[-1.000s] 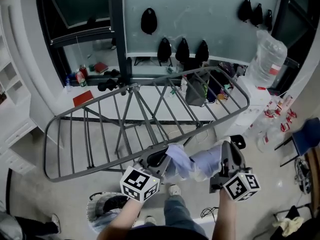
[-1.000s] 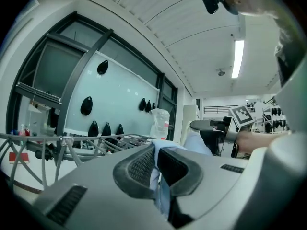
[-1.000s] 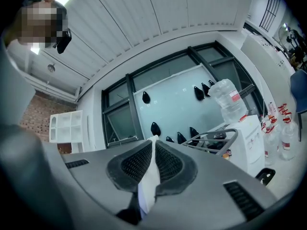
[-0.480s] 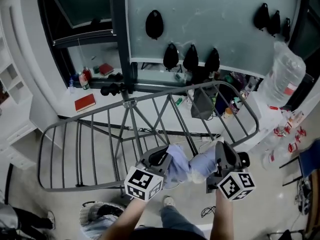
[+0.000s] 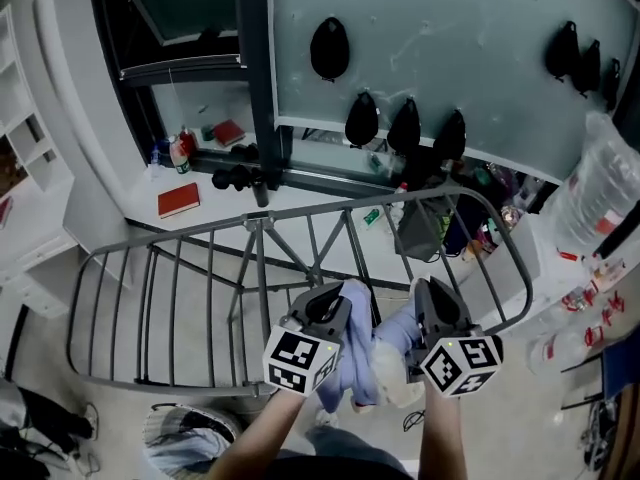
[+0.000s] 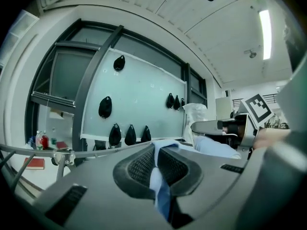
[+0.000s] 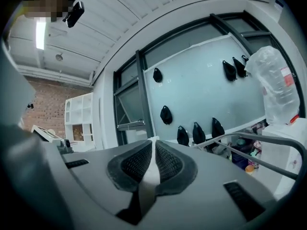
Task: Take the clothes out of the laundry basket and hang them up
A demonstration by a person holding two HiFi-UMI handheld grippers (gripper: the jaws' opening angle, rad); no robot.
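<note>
A pale blue garment (image 5: 362,353) hangs bunched between my two grippers, above the near rail of the grey drying rack (image 5: 200,268). My left gripper (image 5: 335,296) is shut on one edge of the garment, whose blue cloth (image 6: 158,176) shows pinched between the pads. My right gripper (image 5: 424,294) is shut on the other edge, a pale strip of cloth (image 7: 151,169) clamped between its pads. Both point about level toward the glass wall. The laundry basket (image 5: 190,436), with clothes in it, stands on the floor at the lower left. A rack rail (image 7: 268,140) crosses the right gripper view.
Black pouches (image 5: 330,48) hang on the frosted glass panel behind the rack. A red book (image 5: 178,200) and small bottles (image 5: 178,153) sit on the sill at left. A large water bottle (image 5: 600,188) stands at right, white shelves (image 5: 30,158) at left.
Both grippers have moved forward over the rack with the garment and drawn closer together. The cloth now bunches and hangs lower between them. Both grips are unchanged.
</note>
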